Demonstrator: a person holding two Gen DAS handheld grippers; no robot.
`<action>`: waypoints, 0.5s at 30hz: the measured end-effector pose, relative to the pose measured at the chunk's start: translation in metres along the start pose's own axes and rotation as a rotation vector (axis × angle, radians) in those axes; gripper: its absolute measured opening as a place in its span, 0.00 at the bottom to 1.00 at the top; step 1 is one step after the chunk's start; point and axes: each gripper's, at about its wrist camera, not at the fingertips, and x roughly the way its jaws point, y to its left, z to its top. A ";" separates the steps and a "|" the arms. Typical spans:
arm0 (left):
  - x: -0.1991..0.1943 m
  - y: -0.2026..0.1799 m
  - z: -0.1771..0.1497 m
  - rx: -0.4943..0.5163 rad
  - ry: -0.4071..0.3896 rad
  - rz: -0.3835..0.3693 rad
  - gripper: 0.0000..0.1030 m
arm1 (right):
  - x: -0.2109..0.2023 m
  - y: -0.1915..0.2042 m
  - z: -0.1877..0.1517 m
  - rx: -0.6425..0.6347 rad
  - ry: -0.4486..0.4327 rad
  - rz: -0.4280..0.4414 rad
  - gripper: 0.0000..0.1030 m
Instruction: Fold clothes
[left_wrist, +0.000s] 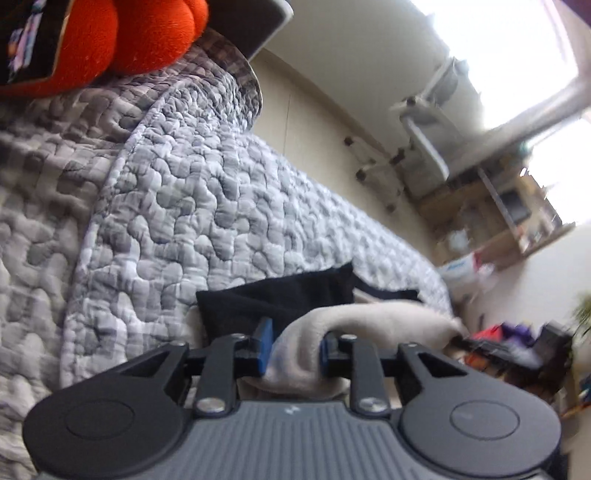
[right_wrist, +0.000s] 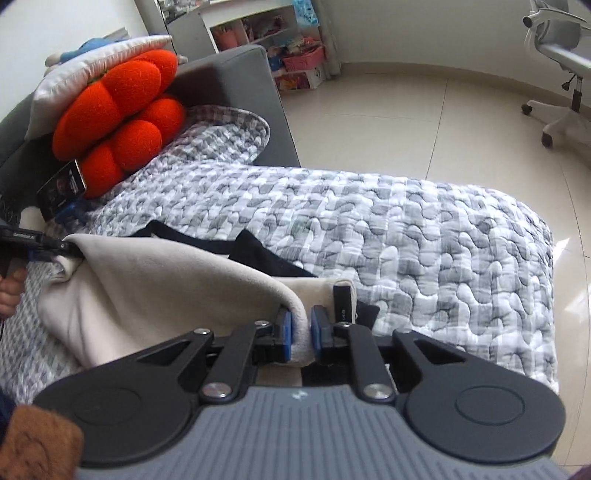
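Grippers both angled down over quilt (right_wrist: 424, 236): we see left gripper (left_wrist: 295, 349) and right gripper (right_wrist: 299, 334) each clamping beige garment (right_wrist: 177, 291) edge, cloth draped between, black garment (right_wrist: 258, 254) beneath.

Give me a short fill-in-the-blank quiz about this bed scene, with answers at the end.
1. The cloth between the fingers of each hand-held gripper is ___ in colour.
2. The plush cushion by the sofa arm is ___.
3. A ___ garment lies under the cloth.
4. The wheeled chair stands on the ___.

Answers: cream; orange; black; floor
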 end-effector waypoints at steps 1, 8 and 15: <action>-0.001 0.000 0.001 -0.011 -0.010 -0.011 0.29 | -0.001 0.000 0.002 0.001 -0.011 0.009 0.18; -0.006 0.007 0.000 -0.077 -0.054 -0.062 0.44 | -0.004 -0.006 0.011 -0.010 -0.053 0.060 0.18; -0.010 0.016 0.001 -0.125 -0.073 -0.085 0.49 | -0.002 -0.023 0.014 0.054 -0.095 0.103 0.37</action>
